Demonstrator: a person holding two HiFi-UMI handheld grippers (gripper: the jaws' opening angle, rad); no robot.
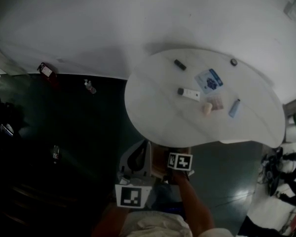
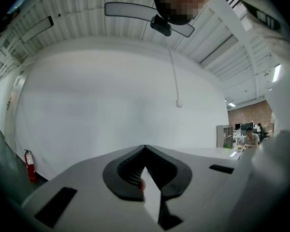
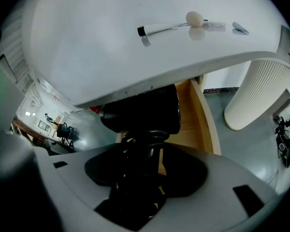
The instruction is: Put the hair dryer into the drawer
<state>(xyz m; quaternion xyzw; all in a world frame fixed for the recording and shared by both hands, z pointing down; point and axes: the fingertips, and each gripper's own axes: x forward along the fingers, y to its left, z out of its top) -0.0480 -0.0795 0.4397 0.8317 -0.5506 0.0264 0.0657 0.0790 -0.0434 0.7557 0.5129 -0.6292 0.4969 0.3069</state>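
Note:
My right gripper (image 3: pixel 147 151) is shut on the black hair dryer (image 3: pixel 142 112), gripping its handle, which has the cord wound round it. The dryer's barrel hangs just under the edge of the white table (image 3: pixel 111 57), above the open wooden drawer (image 3: pixel 195 124). In the head view both grippers sit at the table's near edge: the right gripper (image 1: pixel 179 163) is over the drawer (image 1: pixel 160 158) and the left gripper (image 1: pixel 136 164) is beside it. In the left gripper view the left gripper (image 2: pixel 145 151) points level at a white wall, its pad tips meeting with nothing held.
On the table lie a white pen with a black cap (image 1: pixel 188 93), a beige egg-shaped thing (image 1: pixel 207 108), a blue packet (image 1: pixel 208 79) and a blue tube (image 1: pixel 234 107). A ribbed white table leg (image 3: pixel 253 93) stands right of the drawer. A fire extinguisher (image 1: pixel 47 72) stands by the wall.

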